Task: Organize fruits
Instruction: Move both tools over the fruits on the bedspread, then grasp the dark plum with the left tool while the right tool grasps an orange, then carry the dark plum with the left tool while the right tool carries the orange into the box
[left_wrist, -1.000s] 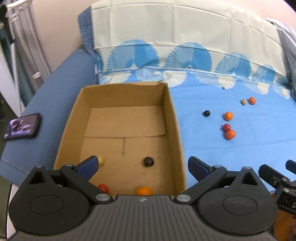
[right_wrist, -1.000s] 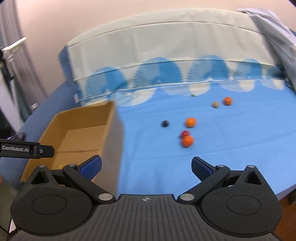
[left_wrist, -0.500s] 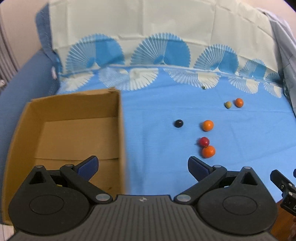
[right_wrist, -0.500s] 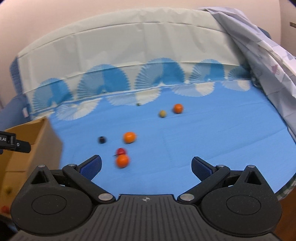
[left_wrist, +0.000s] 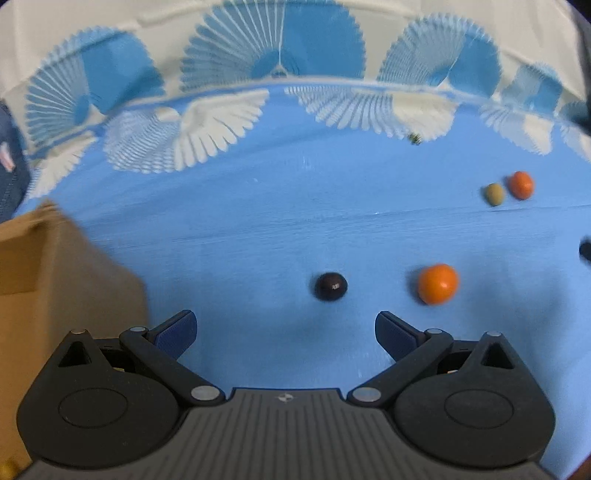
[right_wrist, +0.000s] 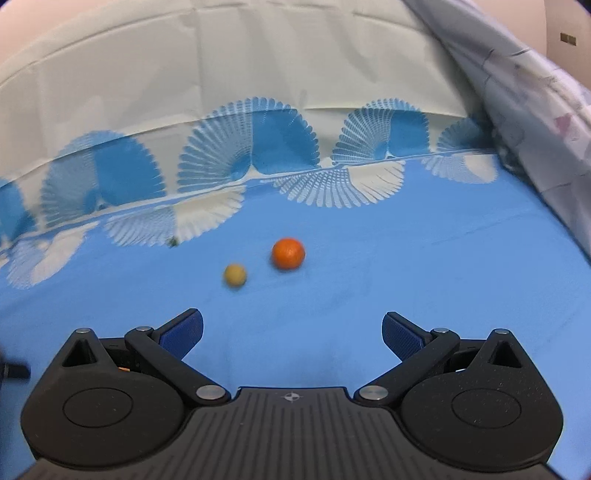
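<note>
My left gripper (left_wrist: 284, 328) is open and empty, low over the blue sheet. Just ahead of it lies a dark round fruit (left_wrist: 331, 287), with an orange fruit (left_wrist: 438, 283) to its right. Farther right sit a yellowish fruit (left_wrist: 494, 194) and a small orange fruit (left_wrist: 521, 185). The cardboard box (left_wrist: 55, 280) fills the left edge. My right gripper (right_wrist: 291, 328) is open and empty too. Ahead of it lie the yellowish fruit (right_wrist: 235, 274) and the orange fruit (right_wrist: 288, 253).
A cream cloth with blue fan prints (right_wrist: 251, 147) rises behind the blue sheet (right_wrist: 406, 258). A grey patterned fabric (right_wrist: 517, 92) hangs at the right. A tiny green speck (left_wrist: 414, 138) lies near the fan border.
Both grippers have swung right and moved in closer to the fruits. The box has slid to the left edge of the left view and out of the right view.
</note>
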